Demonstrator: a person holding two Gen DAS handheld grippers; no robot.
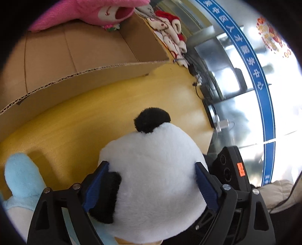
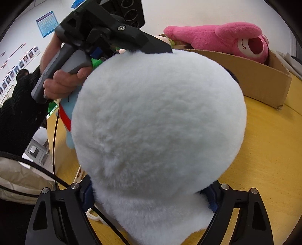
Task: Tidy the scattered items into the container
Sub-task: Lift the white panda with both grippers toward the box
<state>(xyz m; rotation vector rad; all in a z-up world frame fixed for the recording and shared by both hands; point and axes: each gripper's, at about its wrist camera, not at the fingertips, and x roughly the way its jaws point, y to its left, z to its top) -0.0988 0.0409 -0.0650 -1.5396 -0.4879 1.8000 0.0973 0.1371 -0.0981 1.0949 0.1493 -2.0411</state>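
Plush panda (image 1: 154, 181) sits on the yellow tabletop (image 1: 79, 113), clamped on both sides by left tongs (image 1: 152, 185) and right tongs (image 2: 149, 196) (wide grips). Lift evenly, clear the cardboard box (image 1: 90, 71) rim beside it, then lower it in.

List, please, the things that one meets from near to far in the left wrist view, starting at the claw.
left claw → panda plush → yellow table → cardboard box → pink plush
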